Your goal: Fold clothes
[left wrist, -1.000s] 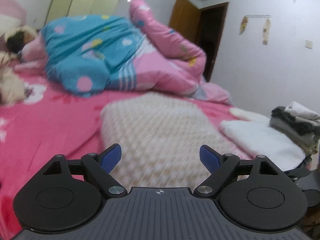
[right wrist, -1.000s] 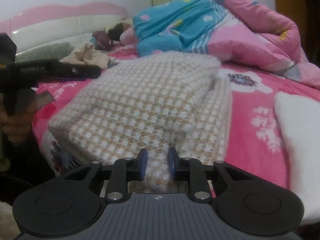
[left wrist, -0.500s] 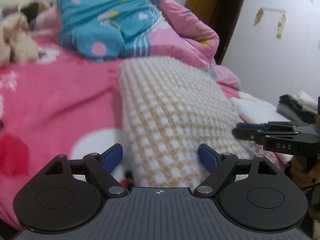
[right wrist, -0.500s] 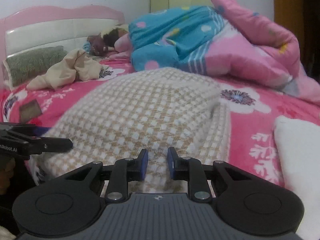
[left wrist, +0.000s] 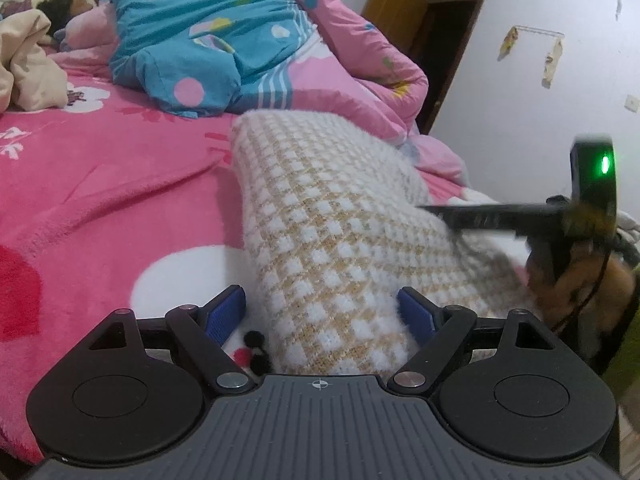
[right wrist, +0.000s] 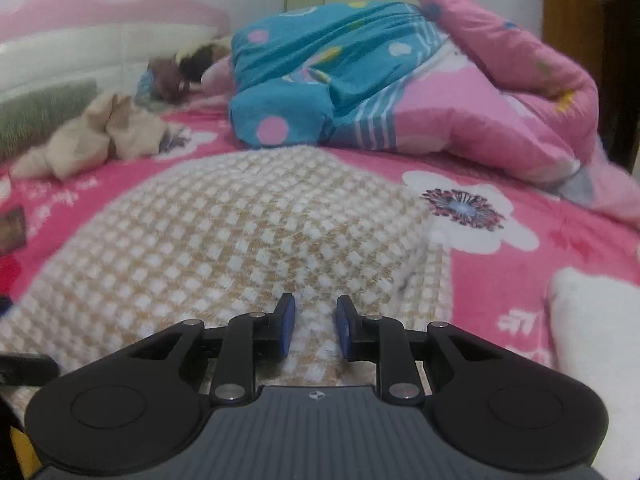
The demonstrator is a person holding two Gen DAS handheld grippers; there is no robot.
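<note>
A beige-and-white checked knit garment [left wrist: 320, 216] [right wrist: 224, 232] lies on the pink flowered bedsheet [left wrist: 100, 200]. My left gripper [left wrist: 320, 312] is open wide at the garment's near edge. A folded edge sits between its blue pads [left wrist: 226, 312]; the right pad touches the knit and the left one stands apart. My right gripper [right wrist: 316, 326] has its jaws narrow, pinching a fluffy fold of the same garment. In the left wrist view the right gripper [left wrist: 444, 212], blurred, reaches in from the right over the garment, with a hand [left wrist: 576, 288] below it.
A person [left wrist: 64, 4] lies asleep at the head of the bed under a blue and pink quilt [left wrist: 224, 52]. A crumpled beige cloth [right wrist: 92, 136] lies beside them. A white folded item [right wrist: 596, 340] sits at the right. A brown door [left wrist: 420, 40] is behind.
My left gripper has sunk toward the garment's near edge. My right gripper has travelled sideways with the fold, and in the left wrist view it now reaches further over the garment.
</note>
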